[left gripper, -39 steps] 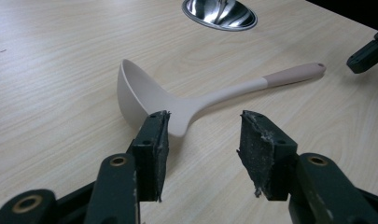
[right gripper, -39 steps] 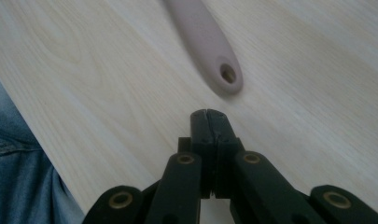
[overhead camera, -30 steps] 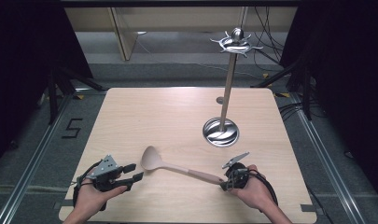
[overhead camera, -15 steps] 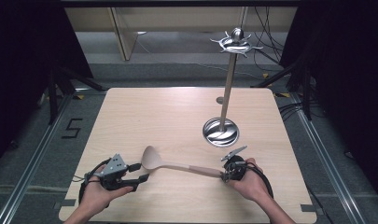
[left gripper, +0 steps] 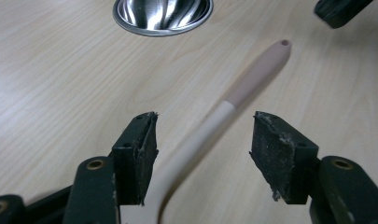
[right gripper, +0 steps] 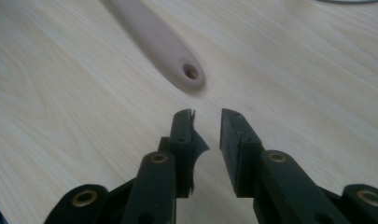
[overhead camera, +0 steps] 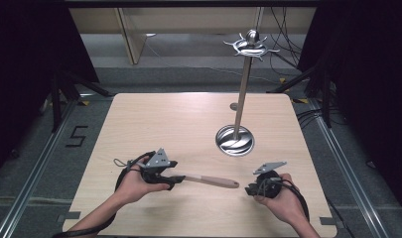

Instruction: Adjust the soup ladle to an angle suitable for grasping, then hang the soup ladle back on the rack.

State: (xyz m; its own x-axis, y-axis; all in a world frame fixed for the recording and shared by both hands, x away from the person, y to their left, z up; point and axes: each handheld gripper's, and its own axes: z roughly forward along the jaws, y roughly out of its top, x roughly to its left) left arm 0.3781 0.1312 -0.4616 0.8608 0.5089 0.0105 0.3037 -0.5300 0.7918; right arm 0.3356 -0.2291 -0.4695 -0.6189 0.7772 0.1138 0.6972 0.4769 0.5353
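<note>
Both our tongs have just been opening, the left gripper (overhead camera: 174, 181) straddling the spoon (overhead camera: 211, 181) unpinched at lower centre, the right gripper (overhead camera: 250, 190) gaping just off its handle tip, while the steel stand (overhead camera: 234, 140) rises behind, clear of both.

Your backdrop beyond the work in hand

You're looking at a metal utensil stand (overhead camera: 240, 99) standing upright on the wooden table (overhead camera: 164, 119), its round base (overhead camera: 234, 141) sitting right of centre, hooks spreading at the top; cables (overhead camera: 283, 54) are lying behind on the floor.
</note>
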